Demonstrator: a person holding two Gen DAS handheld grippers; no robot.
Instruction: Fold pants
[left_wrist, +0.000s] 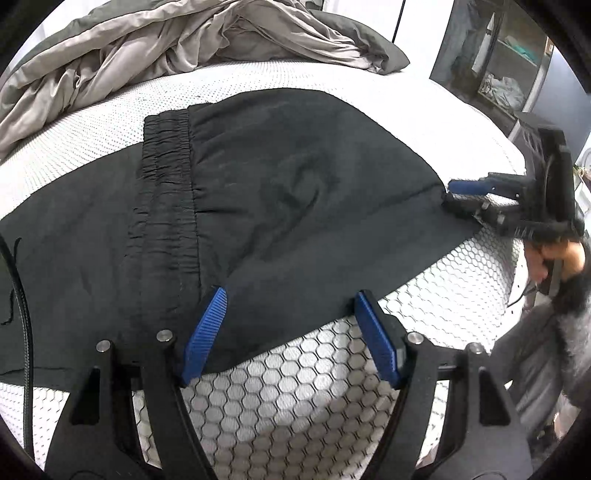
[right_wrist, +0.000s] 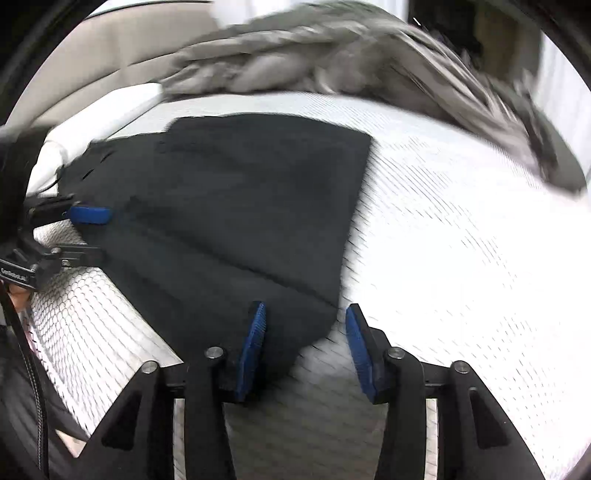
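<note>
Black pants (left_wrist: 280, 192) lie folded on a white mattress (left_wrist: 288, 398), the elastic waistband (left_wrist: 166, 177) running across the fold. My left gripper (left_wrist: 290, 295) stands open over the near edge of the cloth, one blue pad above the fabric and the other above the mattress. My right gripper (left_wrist: 450, 195) is at the pants' right corner. In the right wrist view the pants (right_wrist: 236, 206) reach down between the right gripper's (right_wrist: 306, 306) jaws, which are open, the pads clear of the cloth. The left gripper (right_wrist: 96, 236) shows at the pants' left edge.
A crumpled grey duvet (left_wrist: 177, 48) is piled along the back of the bed. An open shelf unit (left_wrist: 502, 66) stands past the mattress's right corner. A hand in a fuzzy grey sleeve (left_wrist: 561, 273) holds the right gripper. A black cable (left_wrist: 22, 317) hangs at the left.
</note>
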